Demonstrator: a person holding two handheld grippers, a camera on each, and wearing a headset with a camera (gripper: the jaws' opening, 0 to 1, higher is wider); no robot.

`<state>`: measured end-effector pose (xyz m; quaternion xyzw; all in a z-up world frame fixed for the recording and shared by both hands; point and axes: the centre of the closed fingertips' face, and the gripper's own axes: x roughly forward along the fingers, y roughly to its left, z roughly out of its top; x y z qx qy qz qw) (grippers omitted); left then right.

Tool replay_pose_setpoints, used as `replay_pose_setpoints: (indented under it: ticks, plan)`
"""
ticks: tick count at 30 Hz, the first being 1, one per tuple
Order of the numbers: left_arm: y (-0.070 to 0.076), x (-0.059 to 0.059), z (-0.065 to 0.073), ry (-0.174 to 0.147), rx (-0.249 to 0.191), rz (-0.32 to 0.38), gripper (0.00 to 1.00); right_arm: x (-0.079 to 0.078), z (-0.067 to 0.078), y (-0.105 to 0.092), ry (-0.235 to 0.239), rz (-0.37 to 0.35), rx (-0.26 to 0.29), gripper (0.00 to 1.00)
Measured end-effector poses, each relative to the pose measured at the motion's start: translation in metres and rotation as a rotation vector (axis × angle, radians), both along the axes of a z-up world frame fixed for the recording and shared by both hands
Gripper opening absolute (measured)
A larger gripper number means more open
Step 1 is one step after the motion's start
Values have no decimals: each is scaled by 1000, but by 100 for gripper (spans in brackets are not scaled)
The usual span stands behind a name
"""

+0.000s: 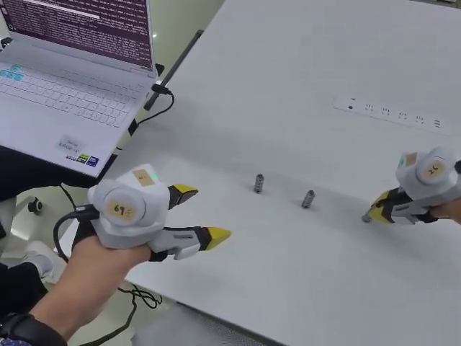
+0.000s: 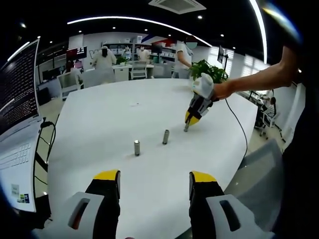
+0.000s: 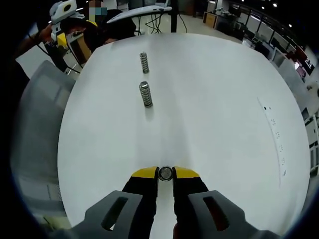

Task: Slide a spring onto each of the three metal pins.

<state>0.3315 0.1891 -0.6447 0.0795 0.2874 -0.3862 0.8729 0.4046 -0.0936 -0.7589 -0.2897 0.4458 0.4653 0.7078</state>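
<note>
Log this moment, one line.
left tongs: open, empty | right tongs: shut on small metal coil spring on white table | two more springs: upright, free

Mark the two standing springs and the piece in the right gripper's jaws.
Left spring (image 1: pixel 258 183), head view, middle of its coils.
Right spring (image 1: pixel 308 199), head view, middle of its coils.
Gripped piece (image 3: pixel 165 173), right gripper view, round end between the closed jaws.

I sit in an open-plan office: my desk (image 1: pixel 288 58) carries a laptop (image 1: pixel 65 79) and power strip (image 1: pixel 392 113); beyond, people (image 2: pixel 104 57), chairs (image 2: pixel 67 82), plant (image 2: pixel 212 71), ceiling lights (image 2: pixel 129 20).
</note>
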Motion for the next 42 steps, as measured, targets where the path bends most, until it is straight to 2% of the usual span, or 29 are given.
replay_pose_setpoints:
  ticks: [8,20,28,33,38,42]
  plan:
    - [0,1,2,-4,5,-3,51,-1,-4,0,2,6,-11,9]
    - [-2,2,5,-10,2,-13,53,-2,5,-8,-17,-24,-12,16]
    - [-4,1,6,-13,-2,-26,54,-8,13,-17,-35,-72,-7,20]
    - [-2,5,5,-14,-12,-19,54,-15,17,-18,-55,-142,35,22]
    - [-1,6,6,-17,-14,-20,54,-26,19,-19,-65,-180,56,24]
    - [-2,6,8,-21,-16,-22,54,-31,25,-20,-89,-256,110,25]
